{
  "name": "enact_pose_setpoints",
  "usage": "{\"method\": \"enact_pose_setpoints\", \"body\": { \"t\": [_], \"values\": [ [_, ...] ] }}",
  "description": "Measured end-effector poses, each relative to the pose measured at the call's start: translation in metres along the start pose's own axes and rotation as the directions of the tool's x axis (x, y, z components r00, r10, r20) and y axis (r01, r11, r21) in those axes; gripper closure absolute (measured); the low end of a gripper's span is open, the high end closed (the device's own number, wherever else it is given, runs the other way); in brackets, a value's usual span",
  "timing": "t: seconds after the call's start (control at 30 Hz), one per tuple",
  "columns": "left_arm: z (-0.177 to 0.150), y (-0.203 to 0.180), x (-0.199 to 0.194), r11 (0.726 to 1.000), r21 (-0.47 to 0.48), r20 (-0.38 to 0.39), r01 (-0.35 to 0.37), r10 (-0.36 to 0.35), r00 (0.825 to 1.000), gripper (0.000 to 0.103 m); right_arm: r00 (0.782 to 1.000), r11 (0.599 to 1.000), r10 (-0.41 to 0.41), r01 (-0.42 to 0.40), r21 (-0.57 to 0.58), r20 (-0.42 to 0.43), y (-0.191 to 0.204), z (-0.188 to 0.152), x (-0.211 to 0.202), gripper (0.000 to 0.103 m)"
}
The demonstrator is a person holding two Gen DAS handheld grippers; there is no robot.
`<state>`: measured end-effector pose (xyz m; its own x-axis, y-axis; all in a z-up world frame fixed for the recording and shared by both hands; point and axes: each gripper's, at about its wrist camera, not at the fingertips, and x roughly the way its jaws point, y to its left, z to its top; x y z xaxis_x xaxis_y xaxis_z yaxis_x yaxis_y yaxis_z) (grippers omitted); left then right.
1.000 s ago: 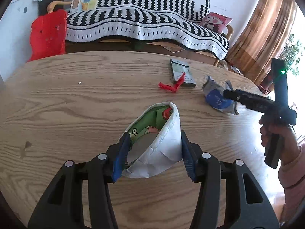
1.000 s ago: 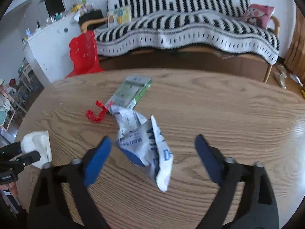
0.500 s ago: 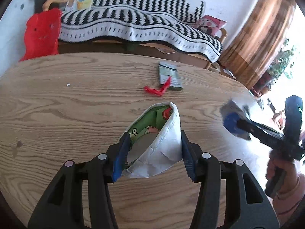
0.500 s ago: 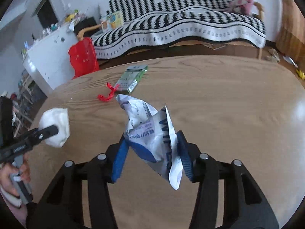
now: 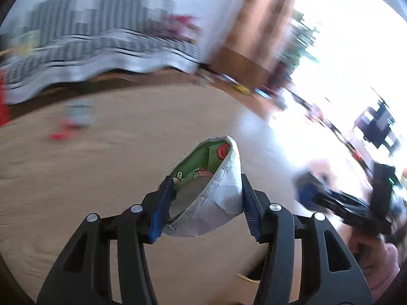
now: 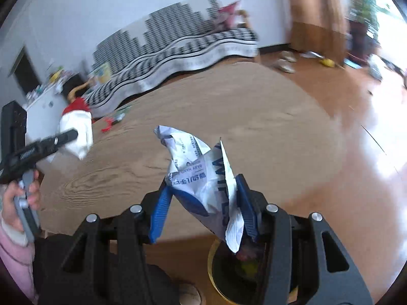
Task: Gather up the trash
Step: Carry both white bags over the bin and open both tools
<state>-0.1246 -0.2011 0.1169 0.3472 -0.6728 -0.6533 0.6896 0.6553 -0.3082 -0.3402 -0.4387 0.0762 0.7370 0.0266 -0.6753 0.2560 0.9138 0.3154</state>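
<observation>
My left gripper (image 5: 206, 203) is shut on a crumpled white wrapper with a green printed inside (image 5: 216, 190), held above the round wooden table (image 5: 89, 178). My right gripper (image 6: 203, 203) is shut on a crumpled white and blue wipes packet (image 6: 201, 178), held over the table's near edge. Below it stands a round bin with a gold rim (image 6: 216, 274). The left gripper and its white wrapper also show in the right wrist view (image 6: 76, 134). A red scrap (image 6: 106, 124) and a green carton (image 6: 119, 115) lie on the far side of the table.
A sofa with a black and white striped blanket (image 6: 178, 50) stands behind the table. A red bag (image 6: 78, 104) is at its left end. Brown curtains (image 6: 318, 12) hang at the right, with wooden floor (image 6: 368, 139) and scattered items below. The left wrist view is blurred.
Both grippers have swung right and back toward the table's near edge, carrying their trash. The right gripper closed on the wipes packet a second ago and lifted it off the table.
</observation>
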Motion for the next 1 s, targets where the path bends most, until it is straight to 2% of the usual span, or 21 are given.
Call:
{"method": "enact_pose_setpoints", "body": {
  "t": [0.07,0.17,0.27,0.3,0.37,0.4,0.5,0.67,0.93,0.97,1.0],
  "values": [
    [-0.016,-0.04,0.026,0.996,0.026,-0.073,0.082,-0.08,0.994,0.052,1.0,0.998,-0.026,0.027,0.059,-0.006,-0.027,-0.017,-0.012,0.053],
    [-0.057,-0.099,0.077,0.983,0.083,-0.227,0.165,-0.143,0.963,0.052,0.997,0.985,-0.043,0.054,0.165,-0.066,-0.069,-0.056,-0.009,0.053],
    [-0.098,-0.137,0.121,0.971,0.158,-0.343,0.182,-0.119,0.932,0.052,0.995,0.955,-0.003,0.033,0.296,-0.104,-0.106,-0.094,0.001,0.053],
    [-0.114,-0.146,0.137,0.966,0.171,-0.394,0.195,-0.115,0.912,0.052,0.993,0.943,0.007,0.033,0.332,-0.118,-0.118,-0.106,0.004,0.053],
    [-0.127,-0.154,0.154,0.963,0.183,-0.446,0.197,-0.098,0.89,0.052,0.99,0.934,0.012,0.039,0.355,-0.14,-0.131,-0.121,0.009,0.053],
    [-0.129,-0.157,0.159,0.961,0.195,-0.457,0.195,-0.087,0.885,0.052,0.99,0.931,0.013,0.041,0.363,-0.144,-0.137,-0.125,0.009,0.053],
    [-0.125,-0.162,0.167,0.959,0.22,-0.447,0.176,-0.061,0.893,0.052,0.989,0.921,0.015,0.043,0.388,-0.146,-0.154,-0.131,0.007,0.053],
    [-0.129,-0.158,0.176,0.965,0.205,-0.47,0.165,-0.051,0.881,0.052,0.986,0.904,0.042,0.031,0.427,-0.161,-0.166,-0.135,0.017,0.053],
    [-0.129,-0.16,0.178,0.97,0.184,-0.477,0.157,-0.052,0.877,0.052,0.981,0.882,0.076,0.017,0.471,-0.177,-0.166,-0.137,0.033,0.053],
    [-0.13,-0.161,0.177,0.972,0.178,-0.482,0.156,-0.052,0.875,0.049,0.981,0.876,0.084,0.011,0.482,-0.174,-0.167,-0.137,0.034,0.051],
    [-0.131,-0.16,0.179,0.976,0.156,-0.494,0.153,-0.057,0.867,0.03,0.981,0.87,0.089,0.008,0.492,-0.172,-0.168,-0.137,0.035,0.05]
  ]
}}
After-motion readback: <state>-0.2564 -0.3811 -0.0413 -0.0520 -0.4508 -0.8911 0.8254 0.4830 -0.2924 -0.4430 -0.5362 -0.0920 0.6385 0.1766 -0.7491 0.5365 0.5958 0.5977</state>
